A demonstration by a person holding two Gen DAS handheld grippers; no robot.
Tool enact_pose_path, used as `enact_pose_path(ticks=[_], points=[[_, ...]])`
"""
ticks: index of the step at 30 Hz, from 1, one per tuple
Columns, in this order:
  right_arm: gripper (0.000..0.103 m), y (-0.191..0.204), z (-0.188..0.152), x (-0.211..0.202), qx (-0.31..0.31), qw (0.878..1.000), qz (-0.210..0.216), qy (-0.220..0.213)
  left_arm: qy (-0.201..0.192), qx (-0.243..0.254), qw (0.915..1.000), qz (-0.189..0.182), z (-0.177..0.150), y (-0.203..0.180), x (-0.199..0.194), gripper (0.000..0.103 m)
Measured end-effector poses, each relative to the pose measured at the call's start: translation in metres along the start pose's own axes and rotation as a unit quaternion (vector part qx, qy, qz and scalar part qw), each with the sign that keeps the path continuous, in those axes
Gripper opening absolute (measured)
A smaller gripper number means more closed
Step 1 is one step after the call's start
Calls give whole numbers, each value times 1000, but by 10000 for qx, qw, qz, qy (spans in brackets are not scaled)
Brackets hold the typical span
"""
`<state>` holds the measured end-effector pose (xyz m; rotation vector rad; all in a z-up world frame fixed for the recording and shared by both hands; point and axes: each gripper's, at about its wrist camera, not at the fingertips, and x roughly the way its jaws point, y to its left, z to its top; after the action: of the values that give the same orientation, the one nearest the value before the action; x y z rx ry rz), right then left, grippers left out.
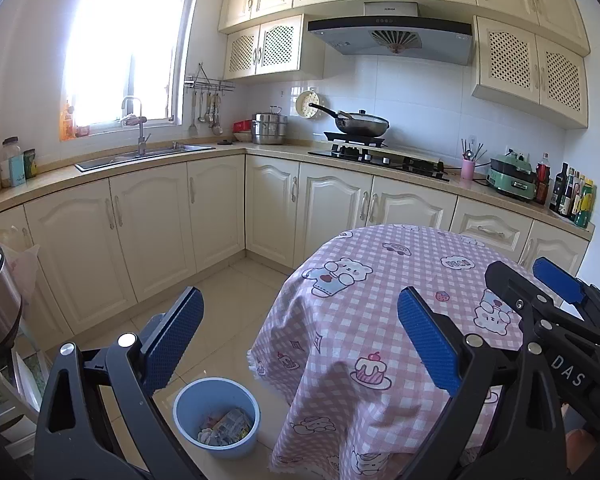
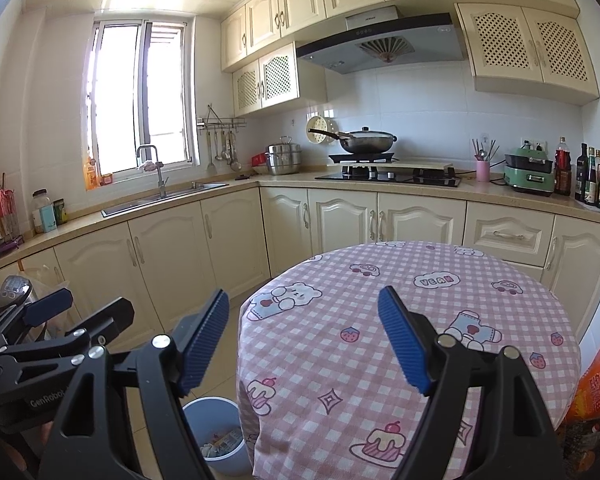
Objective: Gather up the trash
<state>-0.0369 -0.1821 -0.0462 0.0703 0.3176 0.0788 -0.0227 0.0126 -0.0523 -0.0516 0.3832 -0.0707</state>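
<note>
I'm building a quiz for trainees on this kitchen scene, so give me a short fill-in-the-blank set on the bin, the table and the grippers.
1. The round blue plastic bin stands on the floor and holds crumpled ____.
2. The round table's pink checked tablecloth has ____ lying on its top.
3. The left gripper and the right gripper both have their jaws ____.
4. The lidded black wok sits on the ____.

Missing words: trash; nothing; open; stove
</note>
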Motion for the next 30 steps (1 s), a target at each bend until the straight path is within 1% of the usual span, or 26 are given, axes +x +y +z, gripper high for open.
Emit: enact_pose_path(ticks=[21, 30], points=[[76, -4, 0, 16, -7, 10000, 9, 85, 106, 11, 9999, 41, 0, -2, 13, 94], [76, -12, 1, 28, -13, 9999, -18, 151, 219, -4, 9997, 103, -2, 0, 23, 94]])
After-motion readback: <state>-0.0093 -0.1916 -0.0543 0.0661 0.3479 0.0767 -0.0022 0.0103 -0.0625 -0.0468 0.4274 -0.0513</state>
